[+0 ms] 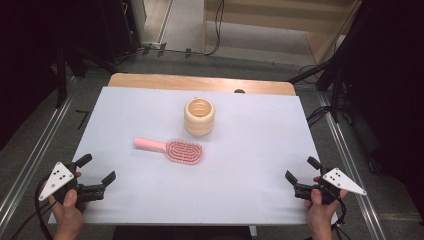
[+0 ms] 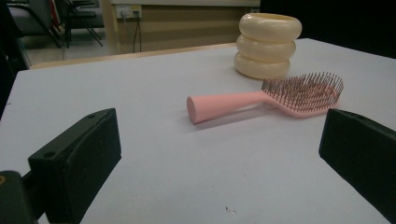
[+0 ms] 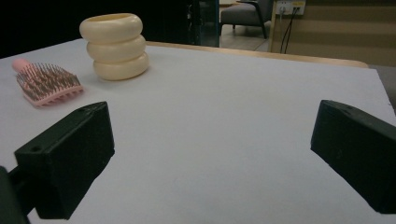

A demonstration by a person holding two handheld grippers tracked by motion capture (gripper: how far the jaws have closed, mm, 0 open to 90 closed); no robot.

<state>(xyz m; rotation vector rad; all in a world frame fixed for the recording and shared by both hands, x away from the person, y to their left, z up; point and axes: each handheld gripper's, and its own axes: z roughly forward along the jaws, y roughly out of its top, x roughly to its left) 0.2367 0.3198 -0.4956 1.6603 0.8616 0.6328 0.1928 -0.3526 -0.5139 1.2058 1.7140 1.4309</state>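
Currently both grippers rest with jaws spread wide and empty at the near edge of the white table [image 1: 250, 180]. Left gripper [image 1: 97, 167] is nearer the pink plastic paddle hairbrush [image 1: 172, 149], which lies bristles-up just in front of the cream ribbed three-ring cup [image 1: 199, 116], long axis crosswise, handle end toward the left gripper. Right gripper [image 1: 300, 169] is well apart from the cup.

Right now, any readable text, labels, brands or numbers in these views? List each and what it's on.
None readable.
Pink hairbrush: no print or logo visible.
Cream ribbed cup: plain, no label.
Grey plates on the left gripper and right gripper: only holes, no characters.
Wall outlet behind the table: too small and blurred to tell any marking.
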